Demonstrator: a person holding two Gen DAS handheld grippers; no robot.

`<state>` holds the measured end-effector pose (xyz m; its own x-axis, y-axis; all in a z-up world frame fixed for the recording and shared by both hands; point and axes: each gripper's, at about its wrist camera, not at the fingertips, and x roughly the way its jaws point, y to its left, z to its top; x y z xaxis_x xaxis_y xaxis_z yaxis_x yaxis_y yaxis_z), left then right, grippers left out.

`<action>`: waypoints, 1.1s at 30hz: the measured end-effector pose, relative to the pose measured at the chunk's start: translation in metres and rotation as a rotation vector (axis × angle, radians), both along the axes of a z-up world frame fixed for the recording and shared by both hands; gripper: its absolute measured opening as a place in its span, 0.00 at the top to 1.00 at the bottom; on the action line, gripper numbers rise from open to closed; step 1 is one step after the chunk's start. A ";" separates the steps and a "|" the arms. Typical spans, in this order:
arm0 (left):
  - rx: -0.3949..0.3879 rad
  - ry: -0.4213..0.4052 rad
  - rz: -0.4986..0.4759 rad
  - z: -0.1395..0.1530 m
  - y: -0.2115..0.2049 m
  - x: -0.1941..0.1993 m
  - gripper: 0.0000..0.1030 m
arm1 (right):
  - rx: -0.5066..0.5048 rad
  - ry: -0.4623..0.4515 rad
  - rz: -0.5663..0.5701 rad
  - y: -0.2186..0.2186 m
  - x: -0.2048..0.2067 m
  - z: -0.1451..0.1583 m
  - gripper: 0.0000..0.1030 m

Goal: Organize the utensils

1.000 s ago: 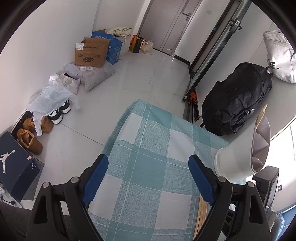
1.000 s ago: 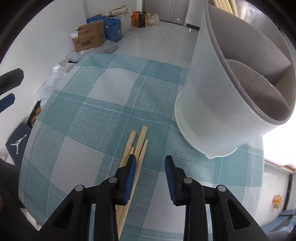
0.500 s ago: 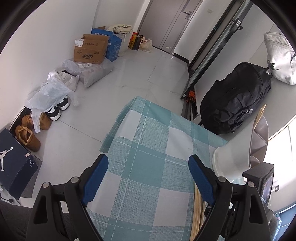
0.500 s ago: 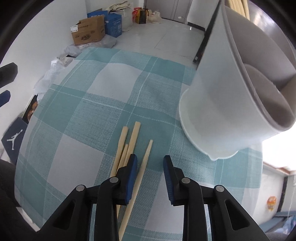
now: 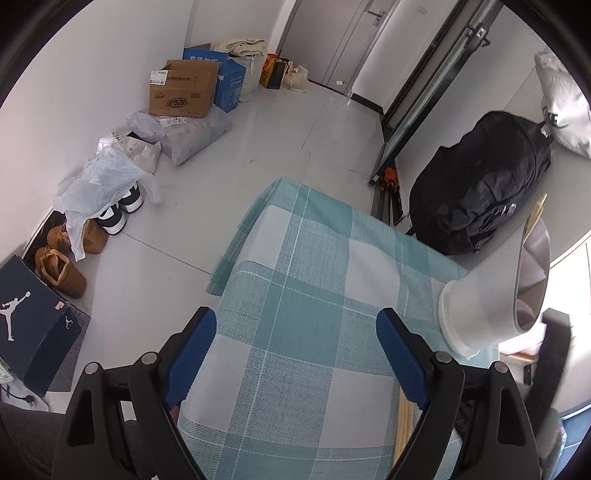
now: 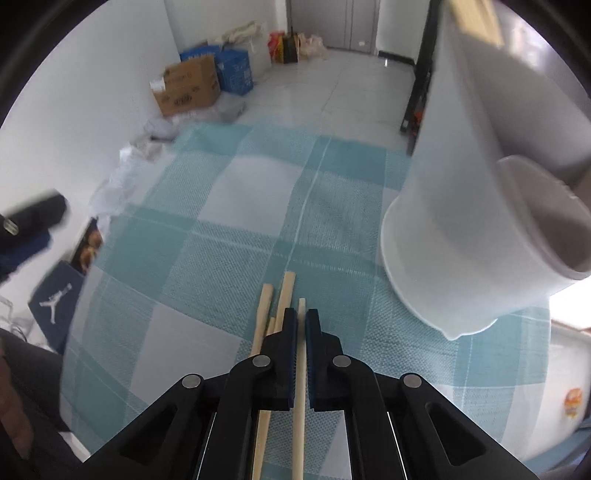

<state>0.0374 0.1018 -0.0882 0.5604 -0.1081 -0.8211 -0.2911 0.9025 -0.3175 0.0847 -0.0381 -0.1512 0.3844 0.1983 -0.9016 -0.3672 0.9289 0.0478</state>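
Several wooden chopsticks (image 6: pixel 264 310) lie on the teal checked tablecloth (image 6: pixel 221 258). My right gripper (image 6: pixel 301 314) points down at them, its jaws closing tight on one chopstick (image 6: pixel 300 406), with the blue pads pressing on both its sides. The white divided utensil holder (image 6: pixel 443 240) stands just to the right, with chopsticks (image 6: pixel 476 18) sticking out of its far compartment. My left gripper (image 5: pixel 295 325) hovers open over the bare cloth (image 5: pixel 295 387), nothing between its fingers. In its view the holder (image 5: pixel 480 310) is at the right and the loose chopsticks (image 5: pixel 404 424) show behind the right finger.
The table's left edge drops to a grey floor. On the floor are a cardboard box (image 5: pixel 181 88), shoes (image 5: pixel 118 210), a dark shoebox (image 5: pixel 33 321) and a black backpack (image 5: pixel 480 192) beyond the table's far corner.
My right gripper's jaws have gone from partly open beside the chopsticks to shut around one chopstick. The left gripper has stayed open and nearly still.
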 end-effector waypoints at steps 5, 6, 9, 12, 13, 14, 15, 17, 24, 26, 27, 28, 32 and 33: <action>0.048 0.053 -0.073 -0.006 -0.018 0.003 0.17 | 0.124 -0.115 -0.048 -0.027 -0.012 0.038 0.97; 0.096 0.064 -0.092 -0.006 -0.027 0.004 0.17 | 0.161 -0.125 -0.066 -0.035 -0.012 0.045 0.97; 0.193 0.095 -0.175 -0.010 -0.055 0.004 0.17 | 0.236 -0.136 -0.113 -0.054 -0.013 0.058 0.97; 0.213 0.135 -0.227 -0.019 -0.071 0.009 0.17 | 0.298 -0.177 -0.133 -0.062 -0.020 0.071 0.97; 0.206 0.154 -0.232 -0.023 -0.072 0.010 0.17 | 0.318 -0.188 -0.136 -0.067 -0.023 0.075 0.97; 0.196 0.172 -0.231 -0.027 -0.074 0.013 0.17 | 0.333 -0.198 -0.140 -0.073 -0.028 0.078 0.97; 0.186 0.184 -0.230 -0.029 -0.074 0.015 0.17 | 0.348 -0.203 -0.144 -0.079 -0.030 0.081 0.97; 0.155 0.214 -0.229 -0.035 -0.075 0.018 0.17 | 0.382 -0.204 -0.152 -0.095 -0.035 0.085 0.97; 0.177 0.232 -0.257 -0.044 -0.089 0.028 0.17 | 0.438 -0.231 -0.184 -0.133 -0.044 0.092 0.97; 0.193 0.242 -0.252 -0.046 -0.092 0.030 0.17 | 0.455 -0.238 -0.196 -0.141 -0.045 0.092 0.97; 0.208 0.243 -0.248 -0.046 -0.095 0.031 0.17 | 0.462 -0.240 -0.199 -0.145 -0.044 0.092 0.97; 0.216 0.246 -0.248 -0.047 -0.096 0.032 0.17 | 0.471 -0.244 -0.204 -0.149 -0.044 0.091 0.97; 0.252 0.249 -0.245 -0.047 -0.100 0.037 0.17 | 0.511 -0.263 -0.225 -0.161 -0.038 0.093 0.97; 0.264 0.253 -0.243 -0.047 -0.101 0.038 0.17 | 0.512 -0.273 -0.226 -0.163 -0.039 0.095 0.97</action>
